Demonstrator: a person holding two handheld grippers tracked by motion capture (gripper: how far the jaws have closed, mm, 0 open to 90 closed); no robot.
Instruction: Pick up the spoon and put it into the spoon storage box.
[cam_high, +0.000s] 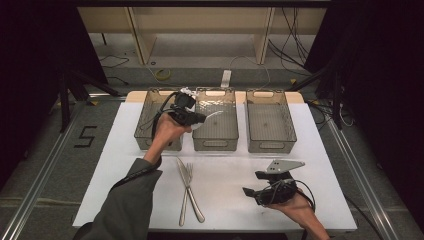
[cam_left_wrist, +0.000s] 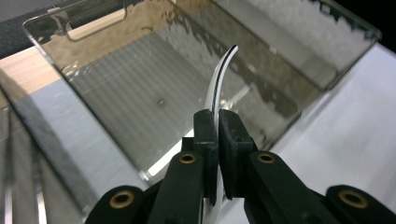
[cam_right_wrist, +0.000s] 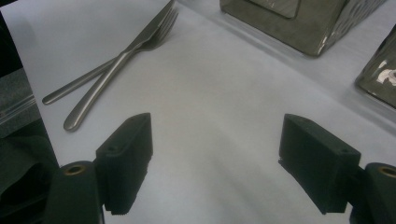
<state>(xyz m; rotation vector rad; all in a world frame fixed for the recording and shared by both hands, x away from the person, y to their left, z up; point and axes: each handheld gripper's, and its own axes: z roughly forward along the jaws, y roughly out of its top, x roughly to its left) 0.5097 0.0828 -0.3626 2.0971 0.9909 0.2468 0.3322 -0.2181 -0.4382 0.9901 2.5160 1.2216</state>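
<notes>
Left tool (cam_high: 202, 119) pinches spoon (cam_left_wrist: 219, 81) over middle bin (cam_high: 216, 144) | right tool (cam_right_wrist: 215, 163) gapes wide, above table (cam_high: 225, 200) | knife (cam_high: 192, 192) crosses fork (cam_high: 186, 192) nearby | left gripper view reveals spoon's edge

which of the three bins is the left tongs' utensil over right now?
The middle bin. The left tongs hold a thin utensil above its left side; the left bin and right bin have nothing over them.

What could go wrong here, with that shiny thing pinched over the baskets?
The left gripper pinches the utensil only at one thin end, so it might swivel or slip out before it is inside the middle basket. It sits close to the basket's rim and could catch on it. The knife and fork lie crossed, awkward to pick singly.
</notes>
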